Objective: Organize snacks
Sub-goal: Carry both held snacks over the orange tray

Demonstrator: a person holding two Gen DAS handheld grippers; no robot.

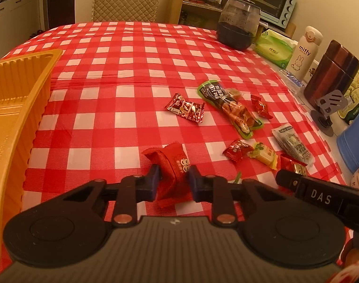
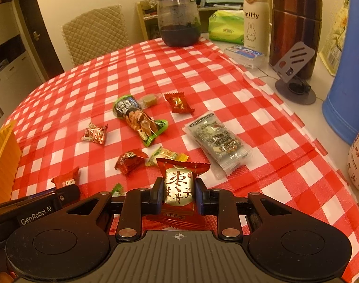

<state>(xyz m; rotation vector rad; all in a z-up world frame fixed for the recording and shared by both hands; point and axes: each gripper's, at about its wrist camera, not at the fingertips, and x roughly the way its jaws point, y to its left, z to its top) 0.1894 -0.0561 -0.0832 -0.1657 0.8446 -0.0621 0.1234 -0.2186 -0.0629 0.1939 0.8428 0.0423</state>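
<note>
Red-and-white checked cloth is covering the table (image 1: 132, 70), and we are seeing snacks scattered over its right half. Our left gripper (image 1: 174, 181) is holding a red pillow-shaped snack pack (image 1: 173, 167), its jaws closed narrow on the pack's two sides, low over the cloth. Our right gripper (image 2: 178, 194) is gripping a red jujube candy with a gold label (image 2: 179, 186), jaws pressed against both edges of the wrapper. Beside us on the far left, a yellow ridged tray (image 1: 16, 99) is sitting on the table. Ahead, a long green-edged snack bag (image 1: 229, 108) is lying between a red foil candy (image 1: 186, 108) and a small red sweet (image 1: 260, 106). Nearer, a clear grey packet (image 2: 217, 141) is resting flat, with a crumpled red candy (image 2: 129, 160) and a yellow-green sweet (image 2: 166, 155) just beside each other. At the back a dark glass jar (image 1: 237, 24) is standing near the table's edge
</note>
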